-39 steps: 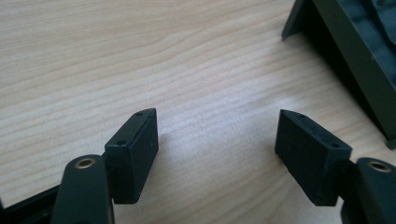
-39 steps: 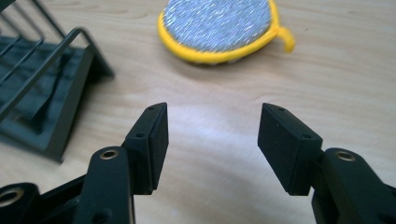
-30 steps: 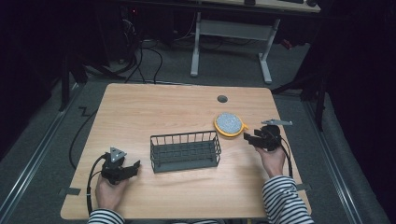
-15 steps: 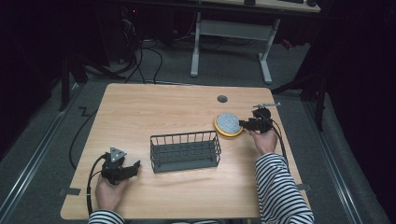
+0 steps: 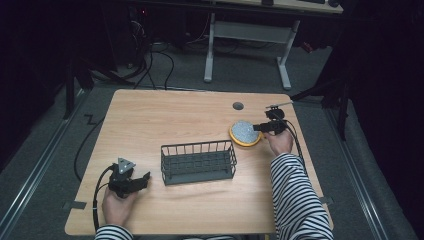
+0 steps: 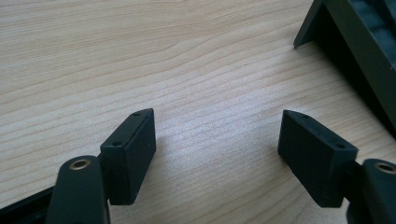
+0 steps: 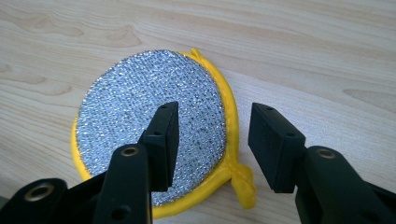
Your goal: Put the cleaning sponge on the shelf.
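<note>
The right tongs (image 7: 212, 144) straddle the near rim of the round scouring pad (image 7: 149, 135), jaws spread and just now narrowing, pads not yet pressing, evidently lining up a pinch on its yellow edge; the pad lies flat on the surface (image 5: 175, 120) just right of the wire basket (image 5: 198, 161); left of the basket, the left tongs (image 6: 217, 154) rest spread over bare wood.

open jaws over wooden table (image 6: 140, 56), dark rack (image 6: 359, 42) corner
</note>
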